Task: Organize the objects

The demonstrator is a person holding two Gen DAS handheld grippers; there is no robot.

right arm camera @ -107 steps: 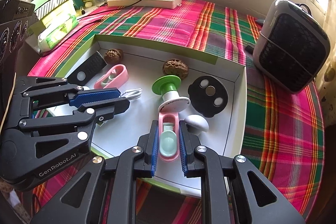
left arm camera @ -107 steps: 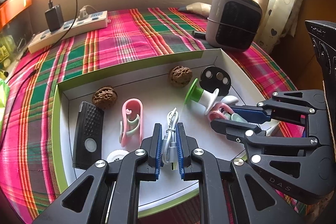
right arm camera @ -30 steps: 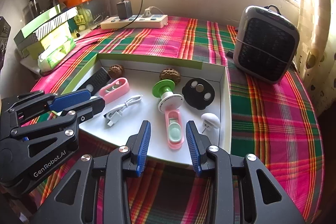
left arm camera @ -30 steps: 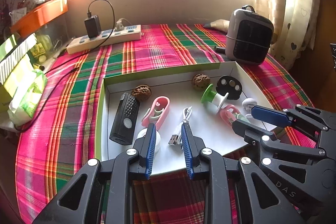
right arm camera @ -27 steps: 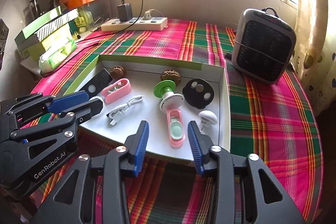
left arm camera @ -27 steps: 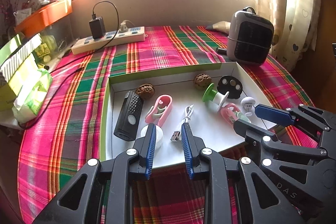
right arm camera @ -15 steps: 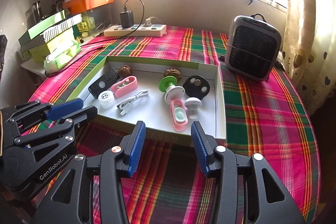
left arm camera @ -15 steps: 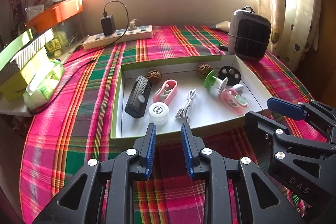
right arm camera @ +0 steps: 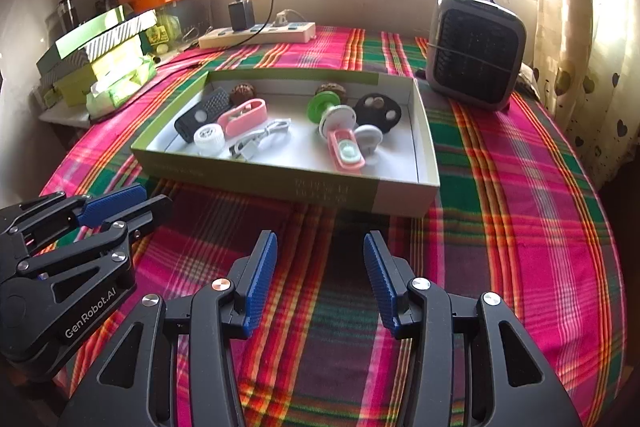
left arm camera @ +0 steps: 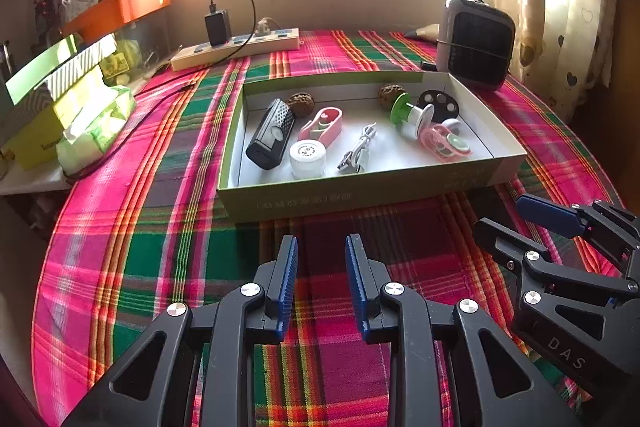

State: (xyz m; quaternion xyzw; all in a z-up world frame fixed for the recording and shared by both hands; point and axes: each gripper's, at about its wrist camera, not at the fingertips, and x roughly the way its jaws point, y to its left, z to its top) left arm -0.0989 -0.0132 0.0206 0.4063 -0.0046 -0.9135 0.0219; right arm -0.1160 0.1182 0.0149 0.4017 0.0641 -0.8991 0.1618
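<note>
A shallow green-and-white box (left arm camera: pixel 360 193) (right arm camera: pixel 280 183) sits on the plaid cloth. Inside it lie a black remote (left arm camera: pixel 270 133), a white cap (left arm camera: pixel 307 157), a pink clip (left arm camera: pixel 322 123), a white USB cable (left arm camera: pixel 358 151) (right arm camera: pixel 260 139), two walnuts, a green-and-white spool (left arm camera: pixel 408 109), a black disc (left arm camera: pixel 440 103) and a pink-and-green case (left arm camera: pixel 444 143) (right arm camera: pixel 346 149). My left gripper (left arm camera: pixel 320 251) is open and empty over the cloth in front of the box. My right gripper (right arm camera: pixel 320 247) is open and empty, also in front of the box.
A grey heater (left arm camera: pixel 476 47) (right arm camera: pixel 474 51) stands behind the box at the right. A power strip (left arm camera: pixel 236 47) with a black charger lies at the back. Stacked green boxes and a tissue pack (left arm camera: pixel 96 127) sit at the left edge.
Both grippers let go of the cable and the pink case, opened, and pulled back out of the box toward me. The box contents lie still.
</note>
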